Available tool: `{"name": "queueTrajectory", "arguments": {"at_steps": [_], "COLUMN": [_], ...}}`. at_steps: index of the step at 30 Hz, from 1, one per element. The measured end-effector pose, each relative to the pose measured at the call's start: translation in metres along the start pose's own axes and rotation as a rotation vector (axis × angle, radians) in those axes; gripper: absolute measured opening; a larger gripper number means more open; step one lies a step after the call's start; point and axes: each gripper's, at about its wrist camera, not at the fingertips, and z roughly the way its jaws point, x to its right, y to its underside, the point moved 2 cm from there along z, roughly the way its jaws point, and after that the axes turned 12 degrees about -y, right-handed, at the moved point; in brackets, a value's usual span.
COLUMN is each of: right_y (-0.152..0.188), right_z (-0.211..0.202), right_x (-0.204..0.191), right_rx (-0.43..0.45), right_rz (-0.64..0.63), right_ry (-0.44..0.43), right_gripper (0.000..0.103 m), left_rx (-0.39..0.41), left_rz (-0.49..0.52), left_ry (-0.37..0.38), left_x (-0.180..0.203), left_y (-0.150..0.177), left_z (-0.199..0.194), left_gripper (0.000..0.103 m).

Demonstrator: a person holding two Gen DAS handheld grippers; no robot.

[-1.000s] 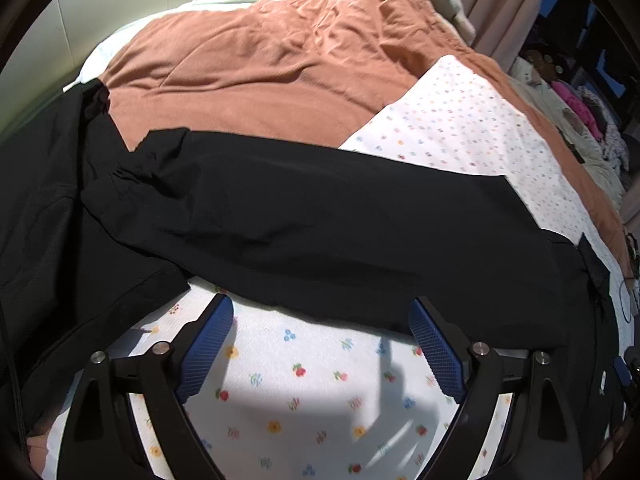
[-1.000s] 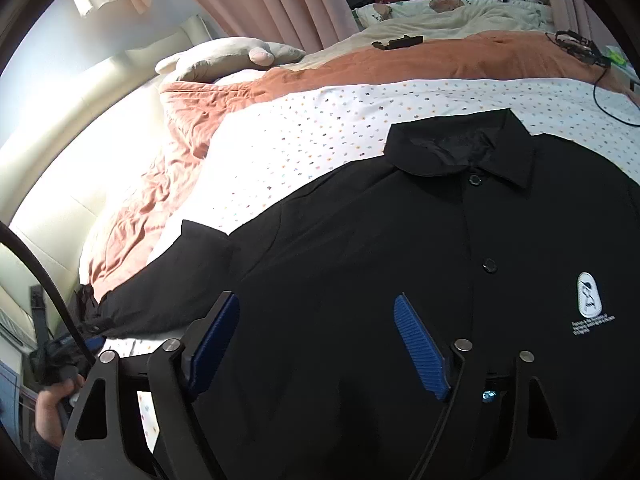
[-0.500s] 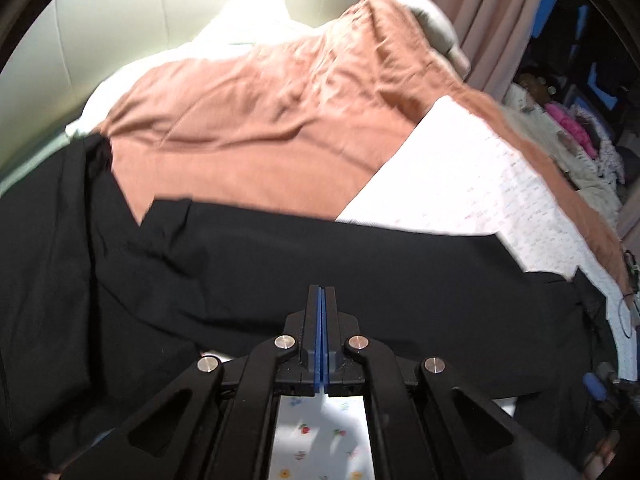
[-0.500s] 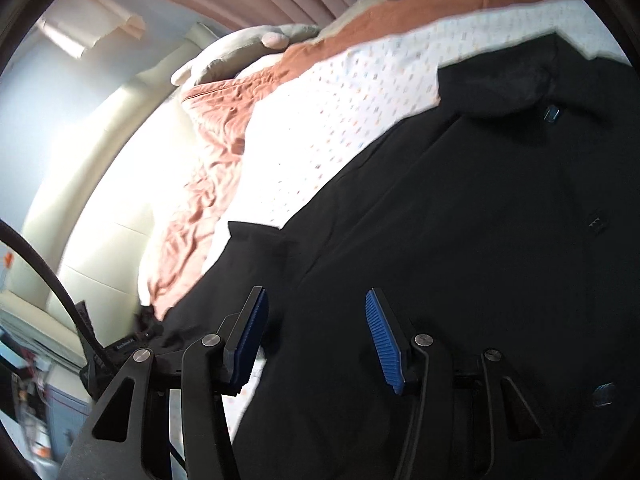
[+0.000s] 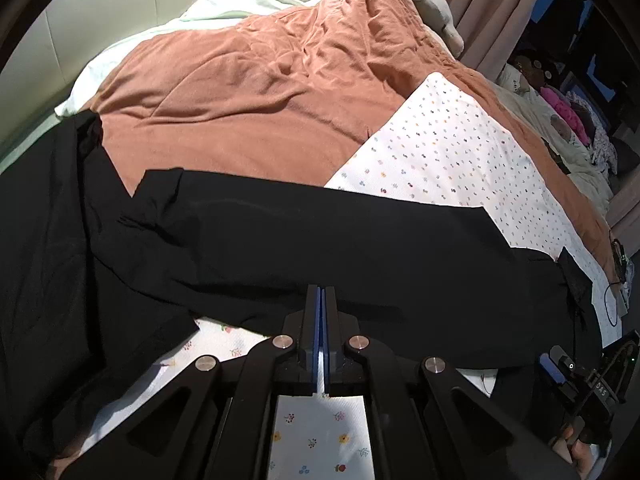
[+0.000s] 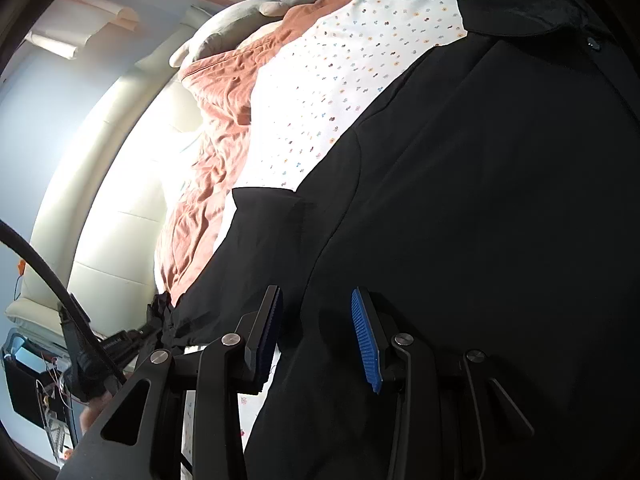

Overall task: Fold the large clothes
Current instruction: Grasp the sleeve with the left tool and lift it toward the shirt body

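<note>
Left tool (image 5: 321,300) pinches black shirt (image 5: 360,256) hem; right tool (image 6: 316,320), closing, straddles shirt.

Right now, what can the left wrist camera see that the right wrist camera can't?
Only the left wrist view shows the left gripper, shut at the hem edge of the black shirt; whether it pinches cloth cannot be told. It also shows pink clothes piled far off.

Only the right wrist view shows the right gripper, its jaws just closing but still apart over the shirt, plus the collar and a button.

Both show the black shirt, the brown blanket and the white flowered sheet.
</note>
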Motion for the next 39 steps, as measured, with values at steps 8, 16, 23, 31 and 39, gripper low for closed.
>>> {"name": "queueTrajectory", "arguments": {"at_steps": [8,16,23,31,39], "right_y": [0.001,0.002,0.003,0.001,-0.009], "right_z": [-0.004,-0.011,-0.013,-0.013,0.015], "right_x": [-0.011,-0.002,0.001,-0.002,0.010], "right_rx": [0.031,0.043,0.059,0.071,0.031], "right_rz": [-0.001,0.037,0.056,0.058,0.145], "right_ry": [-0.013,-0.016,-0.014,-0.057,-0.046], "right_gripper": [0.070,0.070,0.070,0.033,0.022], "left_rx": [-0.036,-0.094,-0.049,0.076,0.219], "left_rz": [-0.075,-0.196,-0.222,-0.175,-0.082], "left_ry": [0.031,0.016,-0.070,-0.030,0.080], "left_x": [-0.007,-0.021,-0.022,-0.025,0.010], "left_y": [0.020,0.022,0.007,-0.015,-0.047], "left_z": [0.017,0.048,0.061,0.028,-0.042], "left_gripper": [0.097,0.090,0.062,0.007,0.005]}}
